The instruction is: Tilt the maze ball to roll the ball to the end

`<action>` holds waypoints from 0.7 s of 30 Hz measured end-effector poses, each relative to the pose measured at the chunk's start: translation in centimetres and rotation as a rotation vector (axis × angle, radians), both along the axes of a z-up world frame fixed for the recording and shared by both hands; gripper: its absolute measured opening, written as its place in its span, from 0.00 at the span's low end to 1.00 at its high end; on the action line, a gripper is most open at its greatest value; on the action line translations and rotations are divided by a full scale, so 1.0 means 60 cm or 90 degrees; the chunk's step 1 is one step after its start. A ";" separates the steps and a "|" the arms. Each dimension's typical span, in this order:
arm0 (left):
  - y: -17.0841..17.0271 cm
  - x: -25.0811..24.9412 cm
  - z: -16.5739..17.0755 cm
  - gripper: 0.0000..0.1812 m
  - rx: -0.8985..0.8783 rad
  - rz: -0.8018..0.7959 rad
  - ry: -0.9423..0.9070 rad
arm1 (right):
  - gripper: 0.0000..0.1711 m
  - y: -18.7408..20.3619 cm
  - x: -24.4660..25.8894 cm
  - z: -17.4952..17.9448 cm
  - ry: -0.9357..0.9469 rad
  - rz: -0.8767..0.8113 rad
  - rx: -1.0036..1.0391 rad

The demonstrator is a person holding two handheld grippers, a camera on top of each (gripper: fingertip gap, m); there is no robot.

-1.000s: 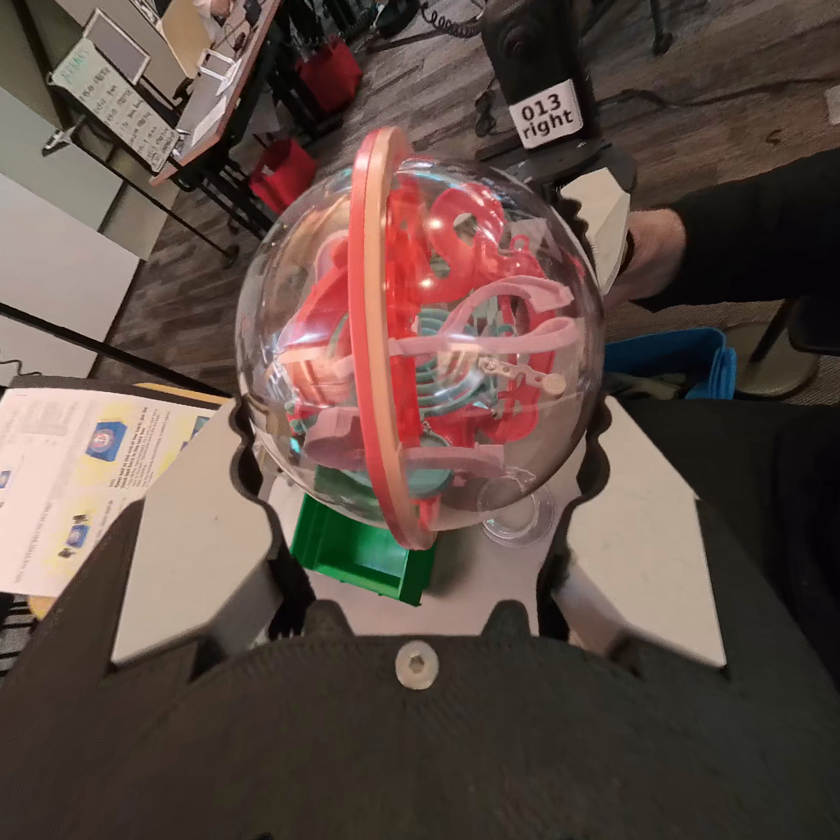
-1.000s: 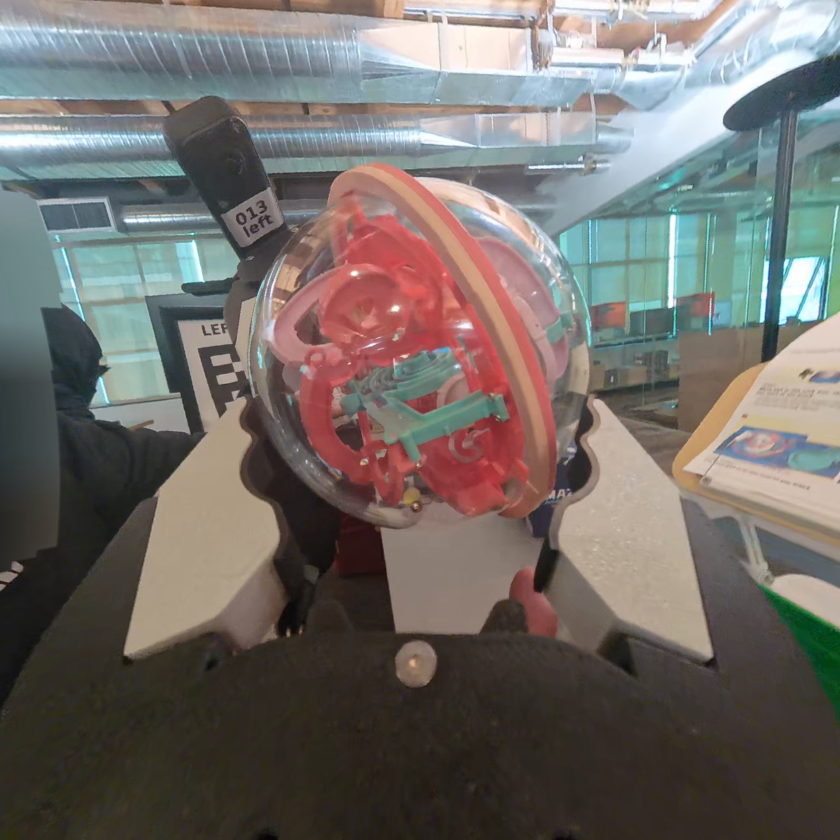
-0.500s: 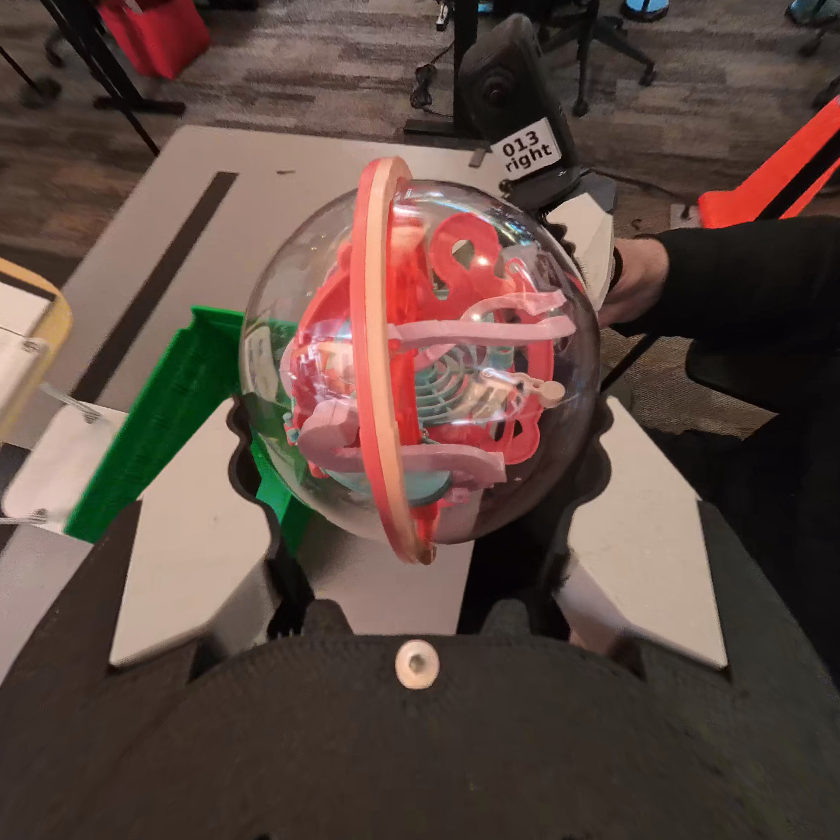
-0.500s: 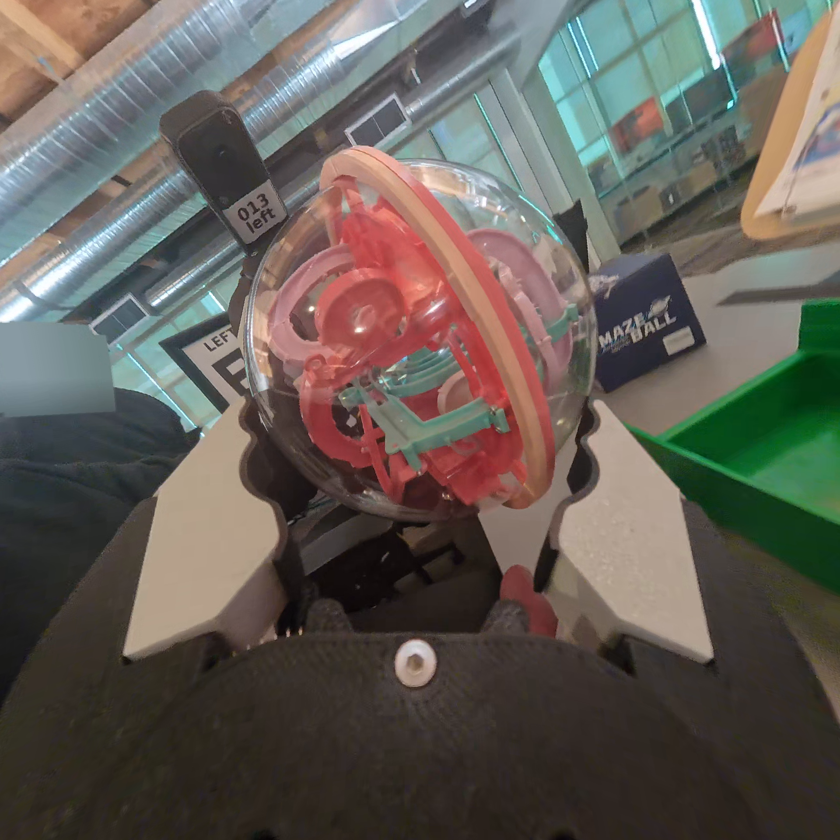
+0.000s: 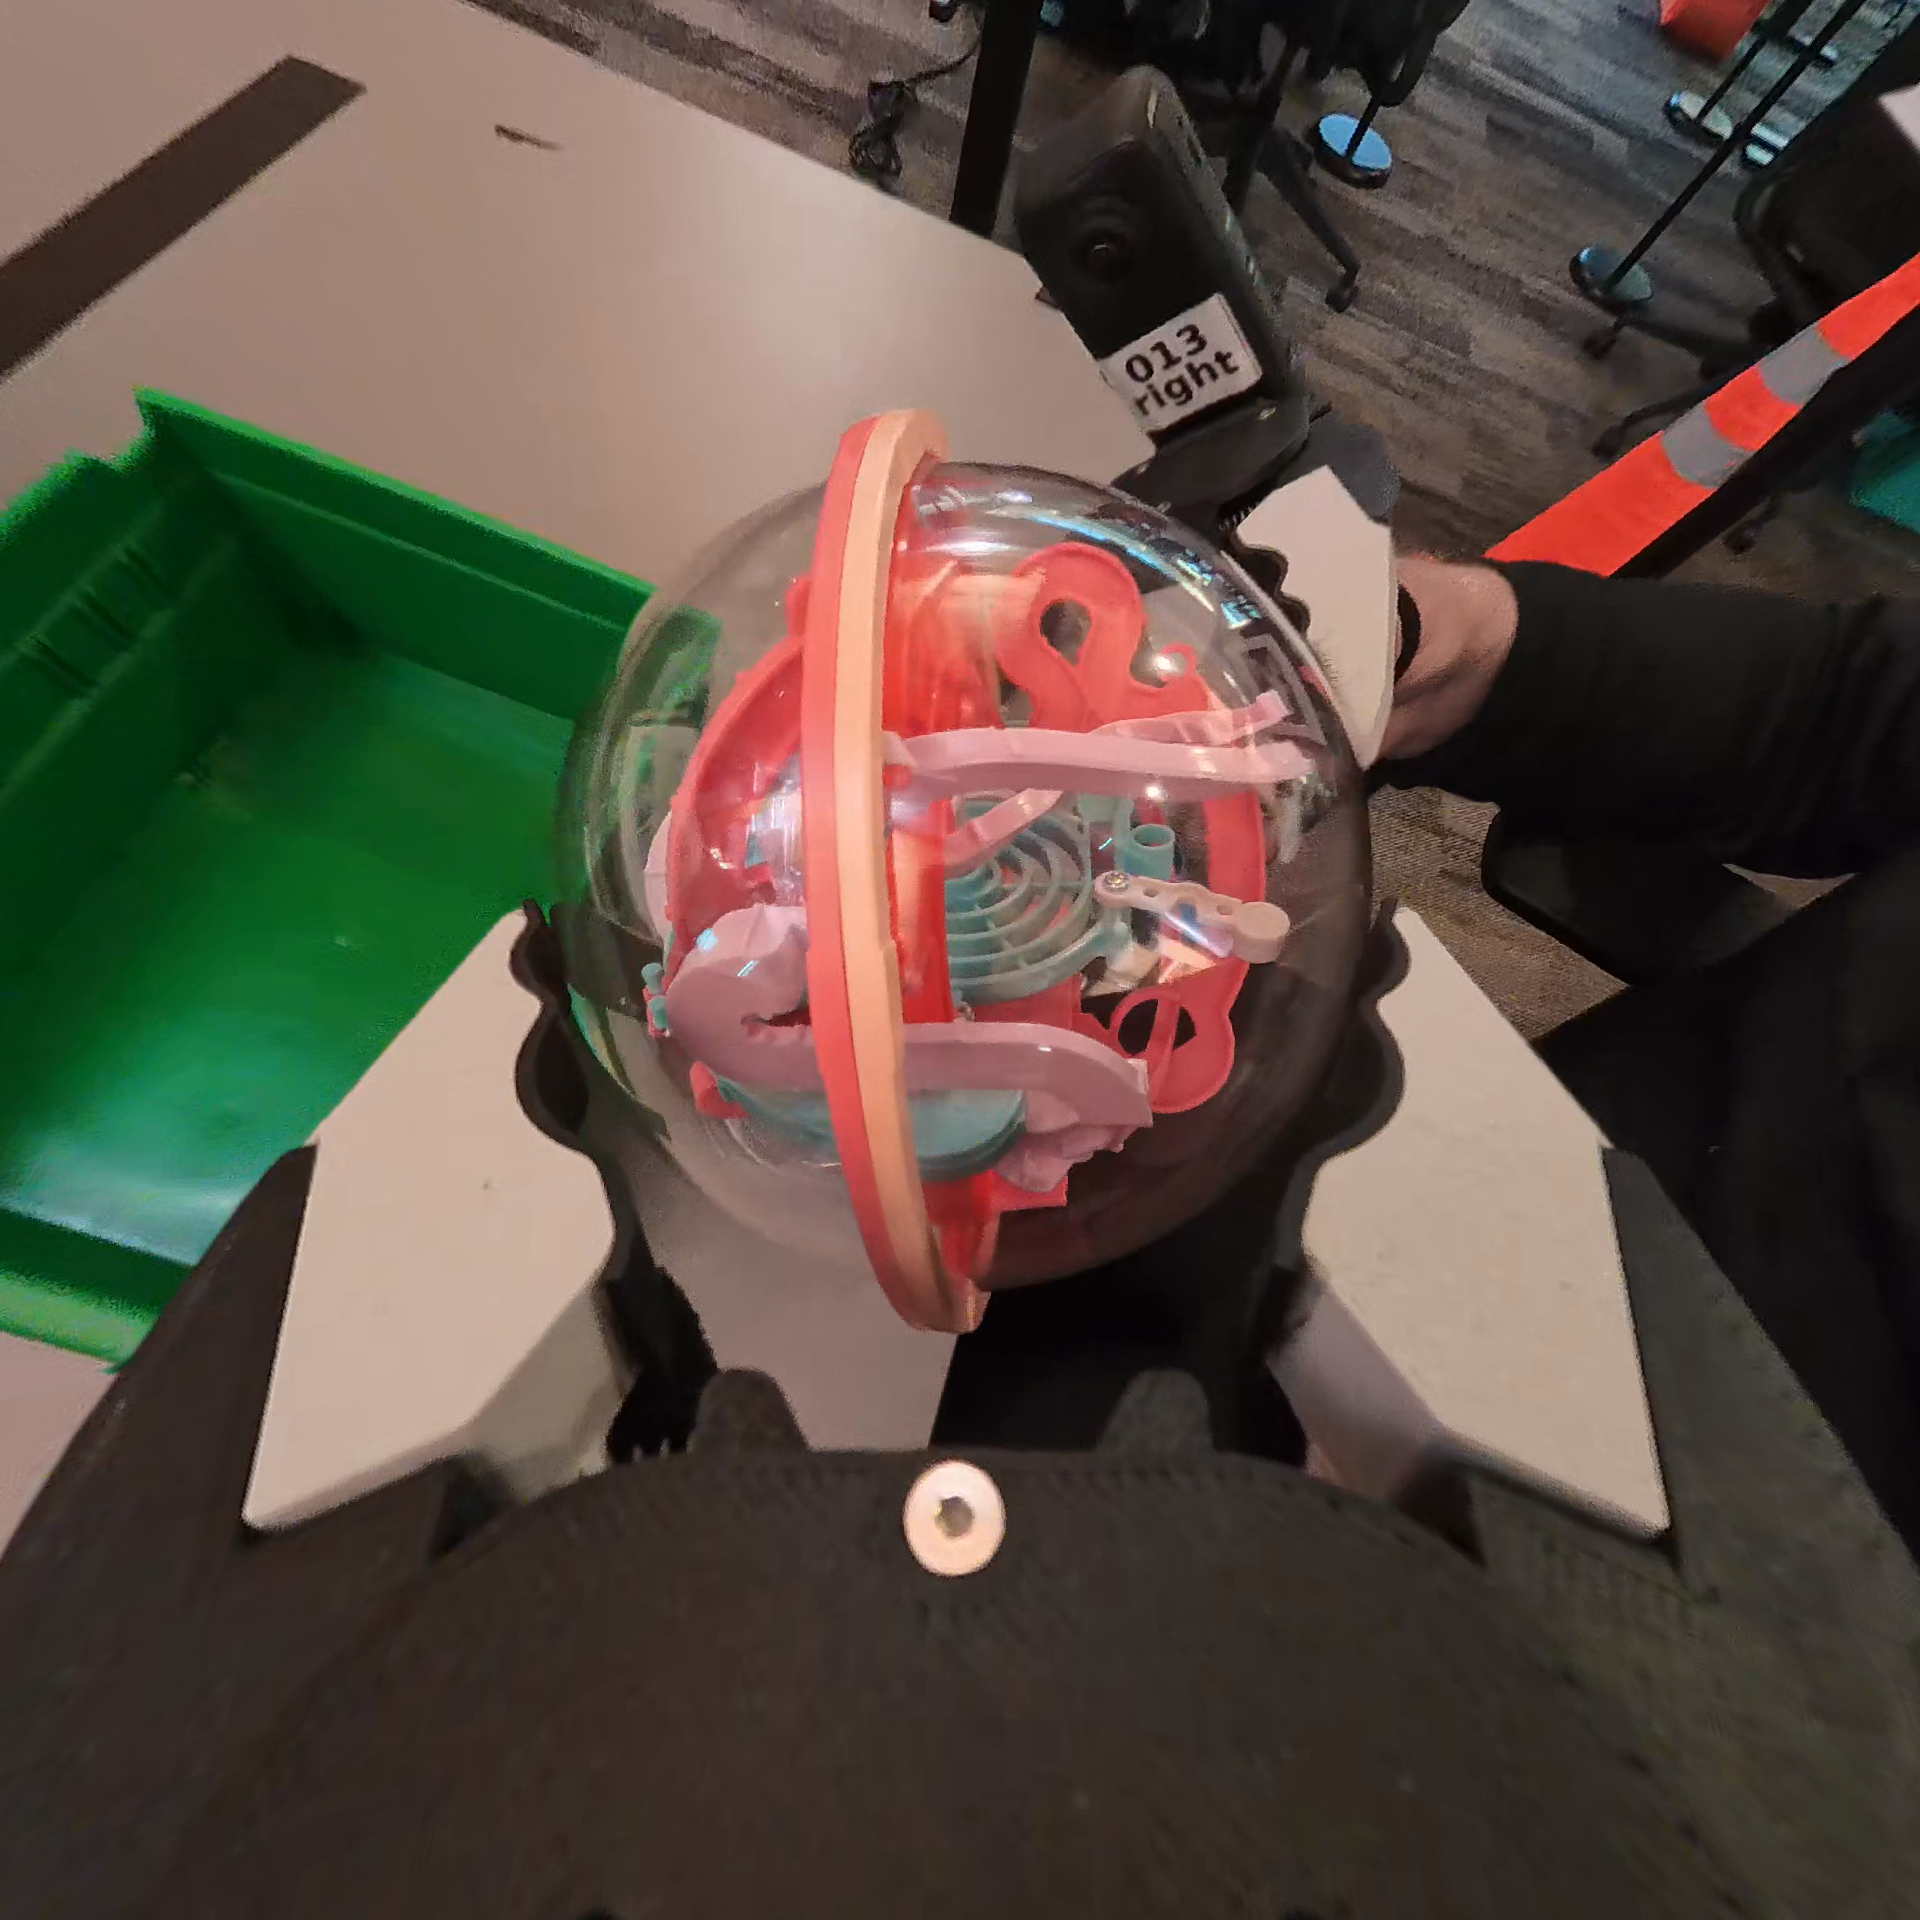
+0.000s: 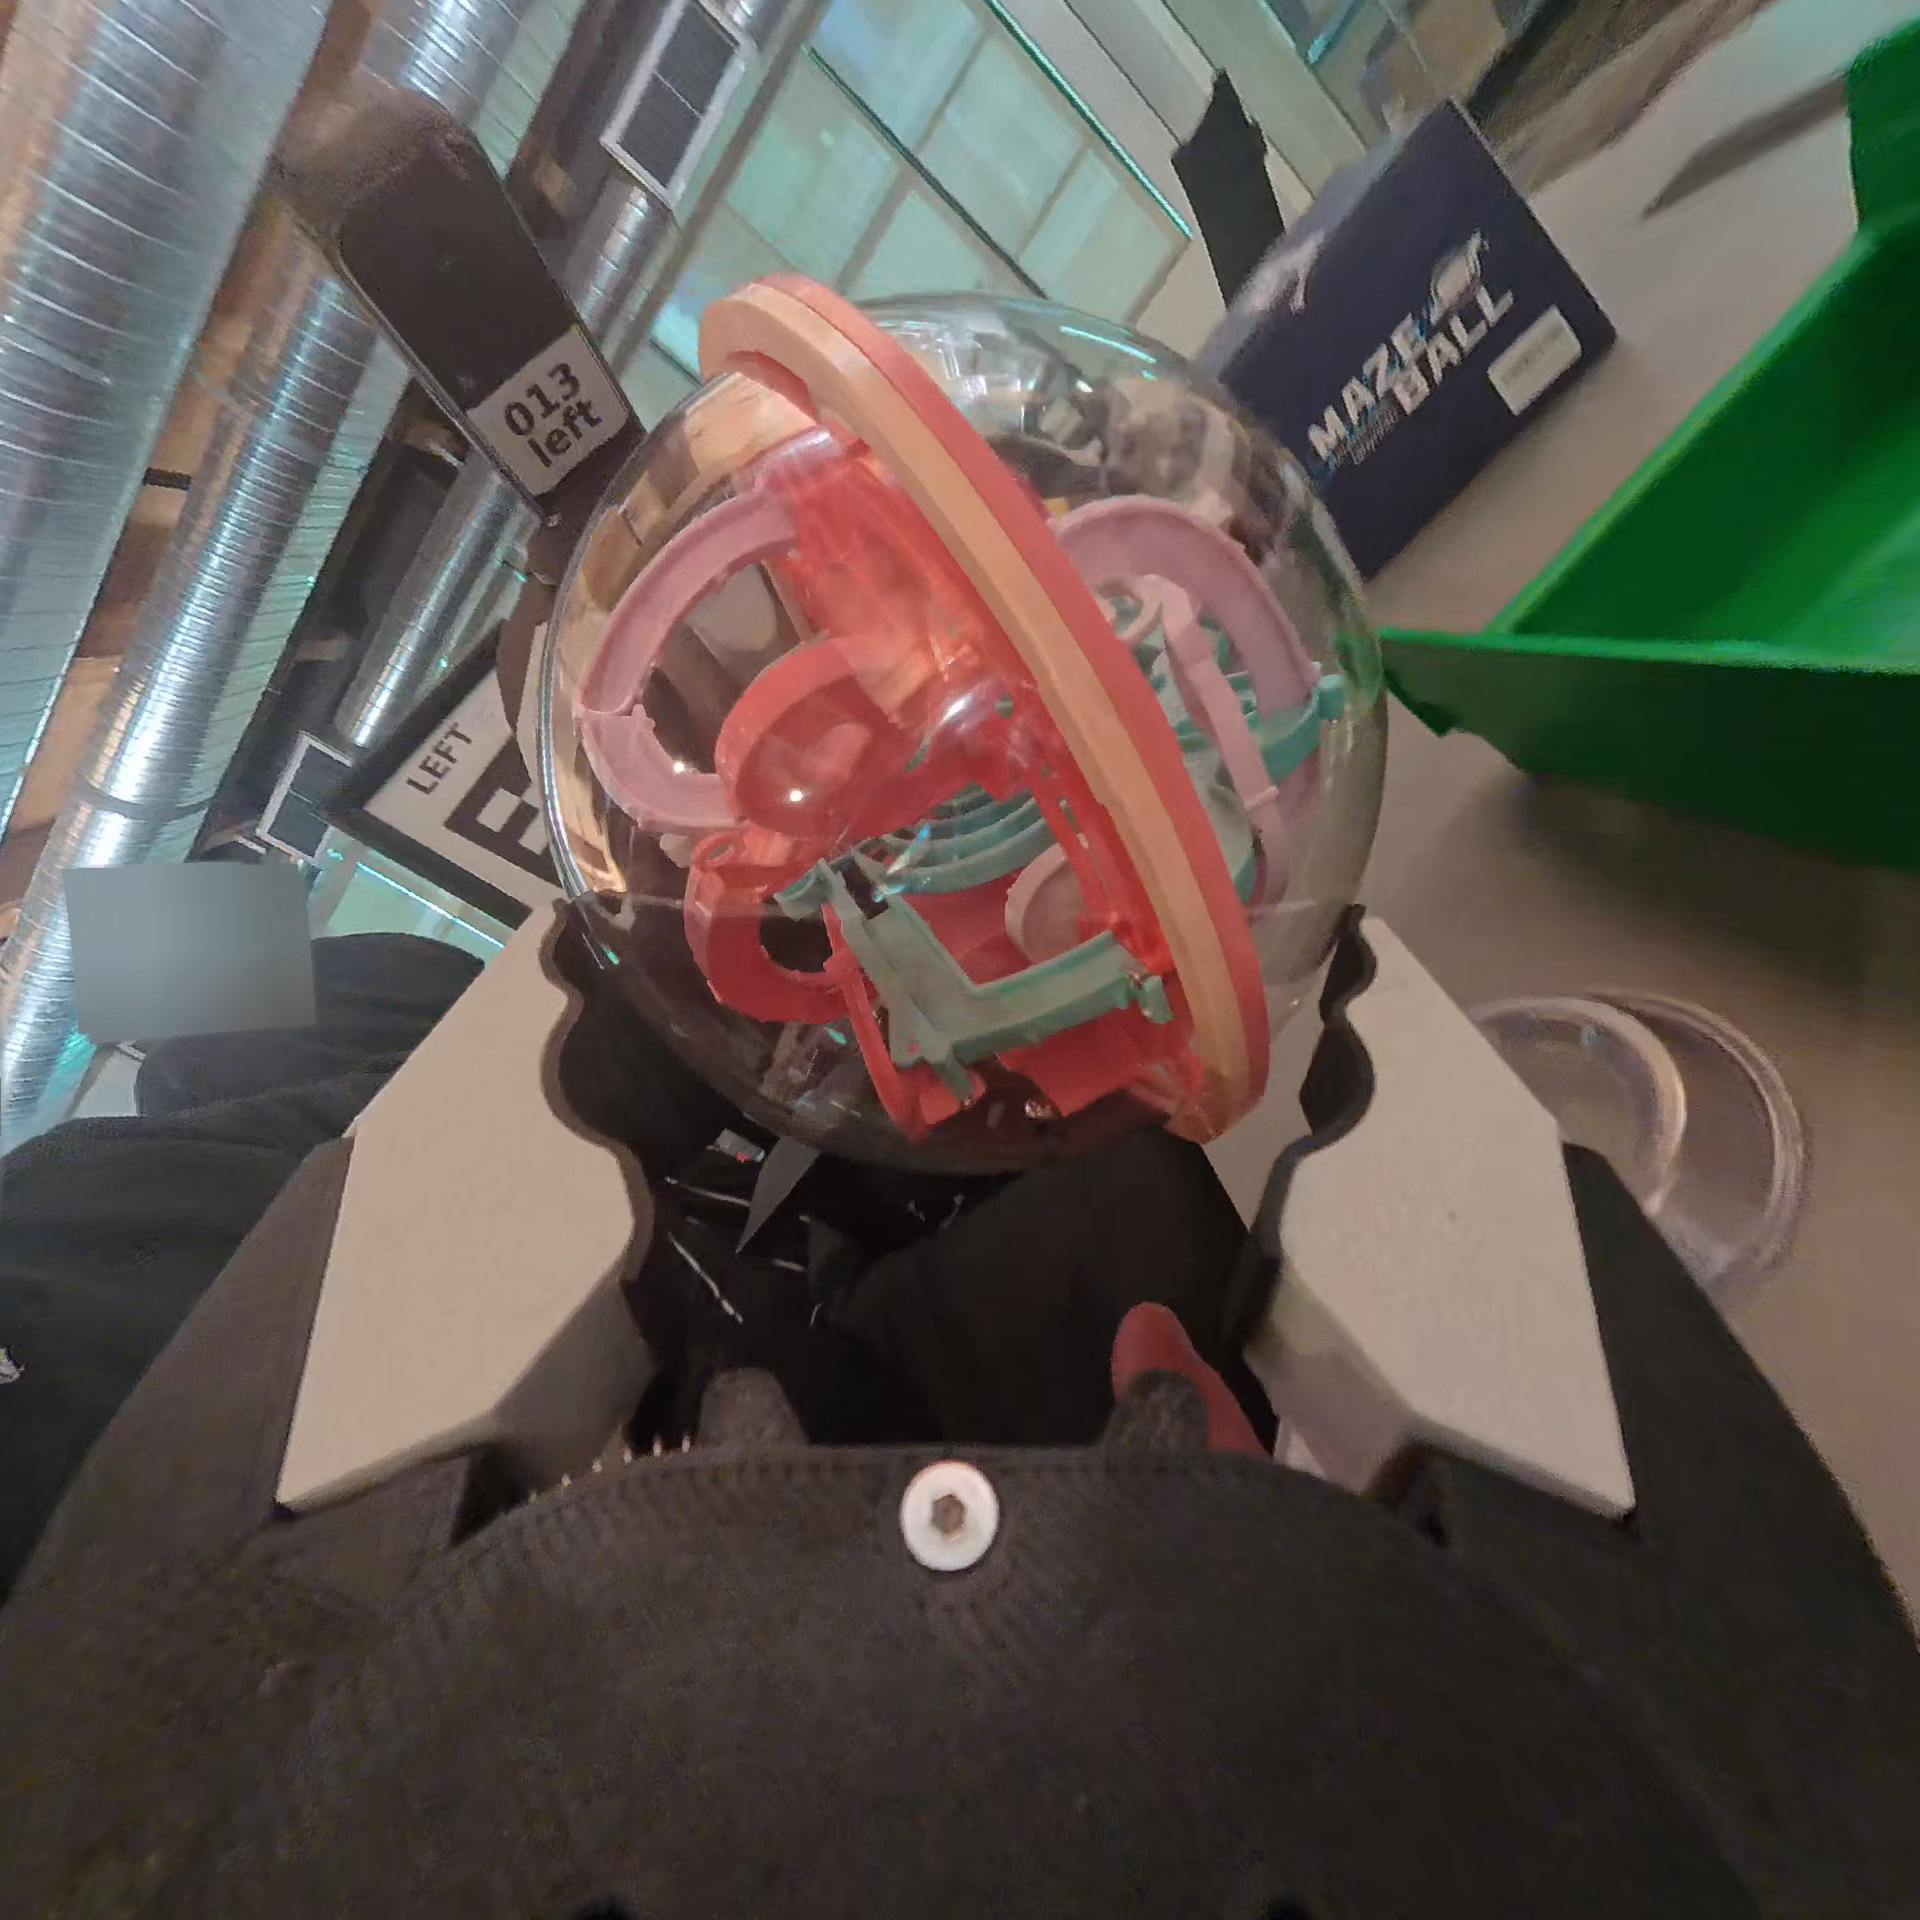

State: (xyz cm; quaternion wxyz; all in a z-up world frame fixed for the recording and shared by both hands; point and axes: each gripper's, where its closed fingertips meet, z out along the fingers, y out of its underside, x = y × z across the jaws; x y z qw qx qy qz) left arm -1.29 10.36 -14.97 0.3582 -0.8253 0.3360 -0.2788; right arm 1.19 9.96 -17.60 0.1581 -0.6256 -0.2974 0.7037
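Clamping the clear maze ball (image 5: pixel 961 873) from opposite sides, left claw (image 5: pixel 956 1023) and right claw (image 6: pixel 961 997); uneven tilting could slip the smooth sphere free above the counter (image 5: pixel 582 312).

Maze ball (image 5: pixel 966 862) clamped in left tool (image 5: pixel 961 1049)

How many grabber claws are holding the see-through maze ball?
2. The left gripper clamps the maze ball from one side, and the right gripper clamps it from the opposite side.
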 end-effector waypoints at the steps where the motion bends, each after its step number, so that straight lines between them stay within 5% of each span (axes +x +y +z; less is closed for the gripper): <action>1: 0.001 -0.001 -0.013 0.79 -0.011 0.002 -0.007 | 0.79 0.000 -0.001 -0.012 -0.017 0.005 -0.007; 15: 0.011 -0.013 -0.174 0.80 -0.086 0.016 -0.077 | 0.81 0.009 -0.010 -0.159 -0.186 0.064 -0.021; 21: 0.018 -0.017 -0.193 0.80 -0.079 0.021 -0.090 | 0.81 0.017 -0.014 -0.170 -0.205 0.061 0.008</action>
